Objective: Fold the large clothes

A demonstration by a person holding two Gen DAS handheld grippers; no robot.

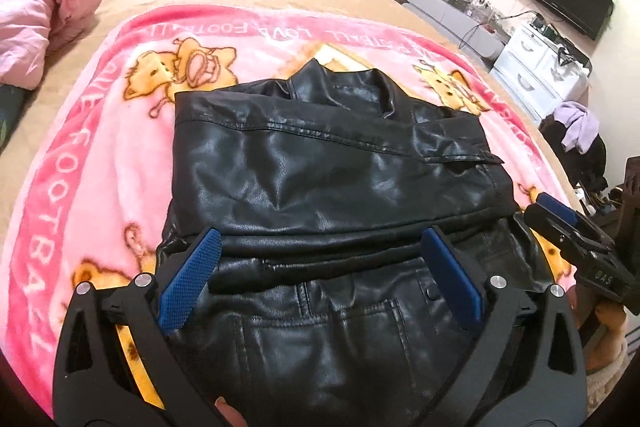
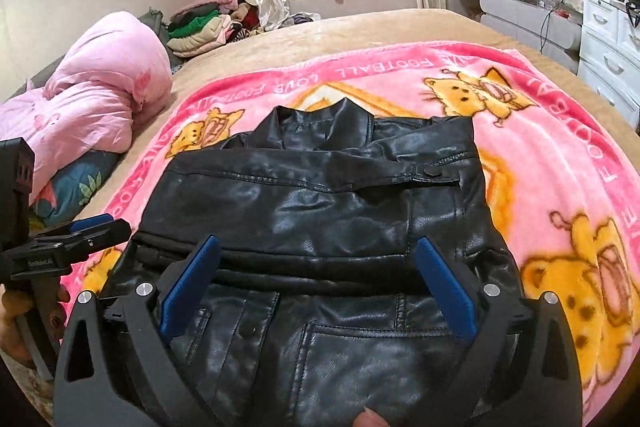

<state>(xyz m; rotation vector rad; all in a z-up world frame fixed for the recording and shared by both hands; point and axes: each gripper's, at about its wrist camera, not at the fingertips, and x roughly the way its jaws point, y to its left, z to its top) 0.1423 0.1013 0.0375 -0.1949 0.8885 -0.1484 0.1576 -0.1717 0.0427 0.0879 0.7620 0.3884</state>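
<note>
Since both grippers, left gripper [image 1: 320, 267] and right gripper [image 2: 316, 271], gape empty, the heavy, slick jacket [image 1: 320, 155] wants gripping at its thick folded hem.

Jacket [image 1: 320, 163] hem (near edge) cropped

Folded black leather jacket [image 1: 320, 167] on blanket [image 1: 100, 155]

Glossy leather jacket [image 1: 320, 163]; fleecy blanket [image 1: 120, 147]
</note>
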